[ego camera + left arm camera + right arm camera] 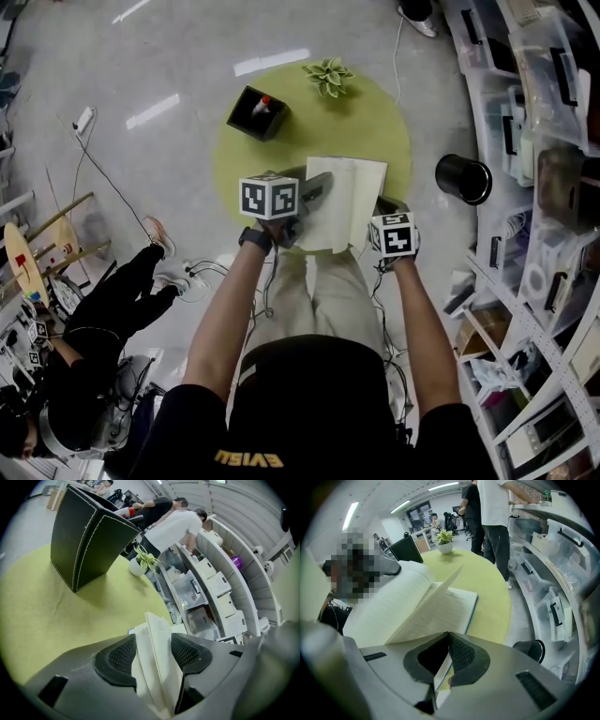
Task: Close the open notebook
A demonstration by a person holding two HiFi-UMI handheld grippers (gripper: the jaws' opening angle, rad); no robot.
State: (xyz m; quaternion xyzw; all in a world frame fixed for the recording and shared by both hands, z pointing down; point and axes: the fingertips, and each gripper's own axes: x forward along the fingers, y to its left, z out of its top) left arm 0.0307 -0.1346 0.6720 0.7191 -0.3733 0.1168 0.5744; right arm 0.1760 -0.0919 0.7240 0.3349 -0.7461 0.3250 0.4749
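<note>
Notebook (354, 202) partly folded, gripped on both sides

Sits at the near edge of the bench (380, 131), just in front of the person. Long axis and spine run from that near edge toward the bench centre, roughly at the plant (328, 75) on the bench's far edge. Right half lies flat on the bench; left pages are lifted and stand up. Left hand-held gripper (152, 653) is about half open, pads clamped on that raised sheaf. Right hand-held gripper (445, 656) is nearly closed, pinching the thin near-right edge. Black box (258, 112) stands at the bench's far left.
</note>
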